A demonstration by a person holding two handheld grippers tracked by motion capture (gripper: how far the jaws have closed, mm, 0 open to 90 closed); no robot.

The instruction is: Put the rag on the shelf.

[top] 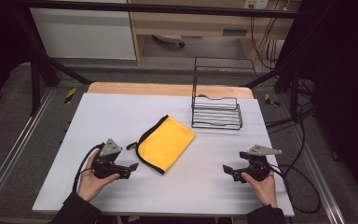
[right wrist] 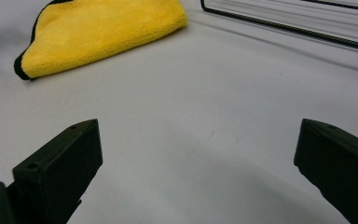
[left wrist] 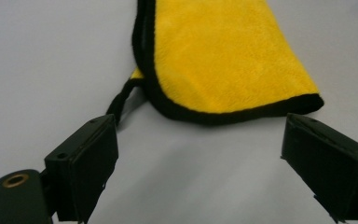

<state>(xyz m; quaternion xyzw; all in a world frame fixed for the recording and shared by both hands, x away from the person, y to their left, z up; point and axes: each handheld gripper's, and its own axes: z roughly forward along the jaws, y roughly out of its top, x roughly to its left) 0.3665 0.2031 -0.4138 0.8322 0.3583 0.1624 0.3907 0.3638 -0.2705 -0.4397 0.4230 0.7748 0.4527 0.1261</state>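
The yellow cloth (top: 165, 142) lay folded mid-frame on the white desk (top: 121, 112). Left gripper (top: 129, 169) sat just lower-left of it, jaws spread (nothing between them); right gripper (top: 228, 170) spread too, lower right.

A black wire rack (top: 216, 111) stands upright on the far right part of the white table top (top: 121, 112), its tall back frame rising behind a low basket section; its lower bars (right wrist: 289, 23) cross the top right of the right gripper view. A strip of bare wood (top: 168, 88) shows along the table's far edge. Beyond it, a grey floor (top: 9, 107) carries metal rails on both sides, black cables (top: 303, 140) trail at the right, and a pale wooden cabinet (top: 191, 23) sits by a white panel (top: 84, 32) at the back.
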